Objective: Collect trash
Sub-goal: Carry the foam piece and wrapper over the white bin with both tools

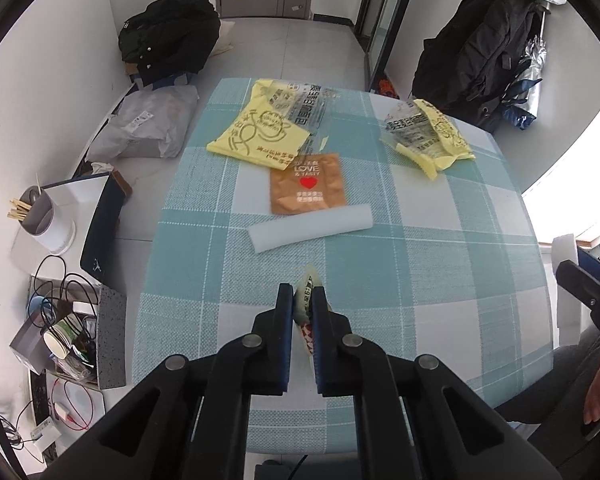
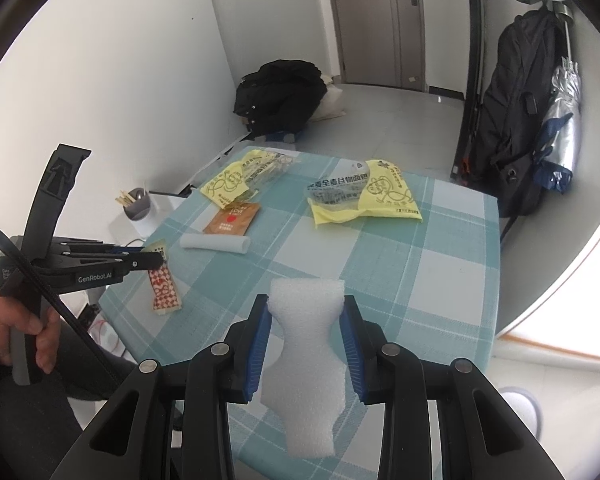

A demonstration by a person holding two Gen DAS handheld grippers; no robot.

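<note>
Fingers of my left gripper [image 1: 303, 300] are pressed together on one red-and-white checked wrapper [image 1: 305, 312], its pale end poking out past the tips above the teal checked tablecloth [image 1: 440, 264]. Through my left camera I count four more bits of trash lying on the cloth: two yellow bread bags, one on the far left [image 1: 260, 128] and one on the far right [image 1: 428, 132], one brown sachet with a red heart [image 1: 307, 188] just in front of the left bag and touching it, and one white foam roll [image 1: 312, 228] lying against the sachet's near edge. My right gripper [image 1: 588, 292] shows at the right border with something white in it. Through my right camera, my right gripper [image 2: 306, 312] pinches one piece of white foam sheet [image 2: 306, 360], squeezed into a waist between the blue pads. The same two yellow bags [image 2: 364, 196], one sachet [image 2: 232, 218] and one foam roll [image 2: 216, 243] lie beyond, and my left hand [image 2: 16, 332] holds its gripper at the table's left edge, the checked wrapper [image 2: 164, 288] hanging from it.
</note>
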